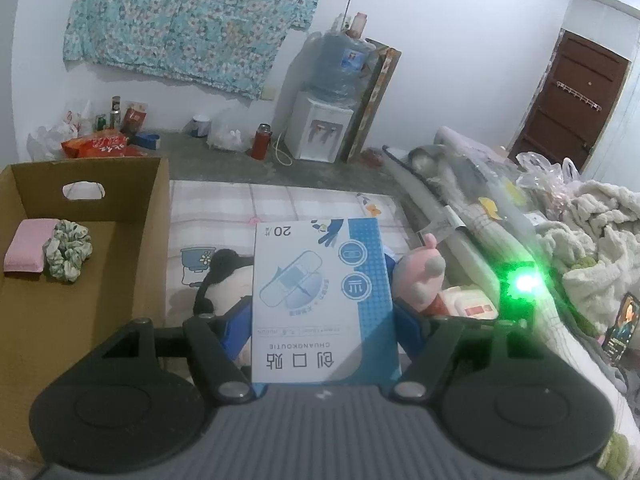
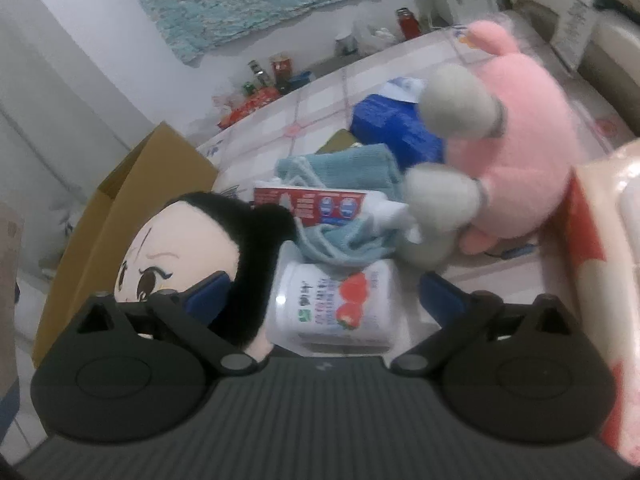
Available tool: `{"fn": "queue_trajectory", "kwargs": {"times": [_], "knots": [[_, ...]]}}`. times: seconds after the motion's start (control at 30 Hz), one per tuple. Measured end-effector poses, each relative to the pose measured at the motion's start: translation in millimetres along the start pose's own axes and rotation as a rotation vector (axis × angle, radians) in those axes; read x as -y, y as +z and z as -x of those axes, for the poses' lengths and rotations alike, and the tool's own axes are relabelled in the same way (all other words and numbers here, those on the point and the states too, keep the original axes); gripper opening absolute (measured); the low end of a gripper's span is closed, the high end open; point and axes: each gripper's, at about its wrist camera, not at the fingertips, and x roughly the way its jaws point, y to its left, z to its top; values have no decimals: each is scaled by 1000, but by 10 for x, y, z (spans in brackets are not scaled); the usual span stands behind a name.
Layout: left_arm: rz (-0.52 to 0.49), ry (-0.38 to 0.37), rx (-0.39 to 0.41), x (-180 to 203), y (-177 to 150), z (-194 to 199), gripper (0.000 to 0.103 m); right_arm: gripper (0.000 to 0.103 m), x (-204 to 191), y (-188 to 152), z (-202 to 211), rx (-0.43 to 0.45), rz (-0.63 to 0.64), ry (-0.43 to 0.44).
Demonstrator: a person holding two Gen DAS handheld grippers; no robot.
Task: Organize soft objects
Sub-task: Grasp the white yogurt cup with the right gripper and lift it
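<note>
While the left gripper (image 1: 324, 312) has its jaws clamped on a bandage box (image 1: 324, 300), the right gripper (image 2: 324, 300) hangs with jaws wide open, empty, over a yogurt cup (image 2: 332, 304).

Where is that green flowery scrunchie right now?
In the left wrist view, the scrunchie lies inside the cardboard box at far left, right beside a pink pad.

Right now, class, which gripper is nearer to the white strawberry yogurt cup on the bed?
Right. The right gripper hangs open directly over the yogurt cup, which sits between its fingers. The left gripper is shut on a plaster box; no cup shows in its view.
</note>
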Motion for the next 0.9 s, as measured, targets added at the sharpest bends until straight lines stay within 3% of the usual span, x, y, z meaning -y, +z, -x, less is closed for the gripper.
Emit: {"fn": "queue_trajectory", "kwargs": {"times": [0.27,0.33,0.37,0.5,0.63,0.73,0.9], "knots": [[2,3,0,-16,-35,39,73,95,-21,-51,19,-16,53,-46],[4,4,-2,-13,-40,42,73,86,-53,-31,-26,-9,63,-50],[3,4,-1,-13,-39,44,73,74,-44,-12,-48,-7,54,-54],[-2,8,6,-7,-47,64,73,72,61,10,-101,-30,-21,-41],[7,4,10,-6,-54,96,73,69,-2,-24,-109,-13,10,-62],[-1,3,18,10,-56,139,73,68,63,-33,-79,-9,-47,-43],[-5,-11,35,41,-69,237,73,67,293,-212,105,-30,-248,52]]}}
